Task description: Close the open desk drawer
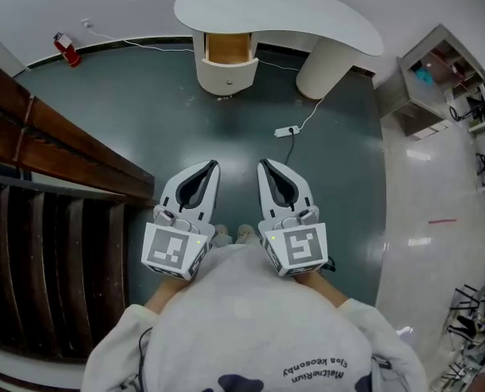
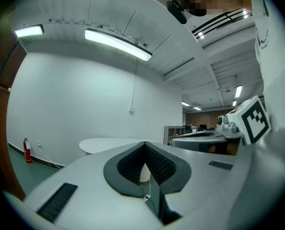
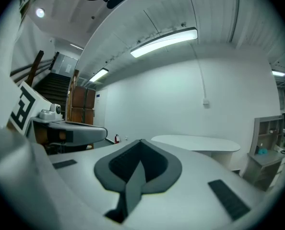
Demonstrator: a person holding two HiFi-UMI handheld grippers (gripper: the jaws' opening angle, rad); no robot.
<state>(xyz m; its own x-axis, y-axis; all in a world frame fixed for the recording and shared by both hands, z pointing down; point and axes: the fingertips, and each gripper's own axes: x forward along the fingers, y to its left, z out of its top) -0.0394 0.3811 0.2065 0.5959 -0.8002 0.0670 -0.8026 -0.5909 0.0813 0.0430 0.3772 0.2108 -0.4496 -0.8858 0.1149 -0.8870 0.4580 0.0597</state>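
Note:
A white desk (image 1: 308,15) with a curved top stands far ahead by the wall. Its drawer (image 1: 226,73) is pulled out under the left end, showing a wooden inside behind a rounded white front. My left gripper (image 1: 213,165) and right gripper (image 1: 262,162) are held side by side close to my body, well short of the desk, both shut with nothing between the jaws. In the left gripper view the left gripper (image 2: 145,143) points level at the desk (image 2: 109,145). The right gripper (image 3: 140,141) also faces the desk (image 3: 195,142) in the right gripper view.
A dark wooden stair rail (image 1: 55,145) runs along the left. A red fire extinguisher (image 1: 65,49) stands by the back wall. A power strip (image 1: 286,131) with its cable lies on the green floor between me and the desk. A shelf unit (image 1: 430,76) stands at the right.

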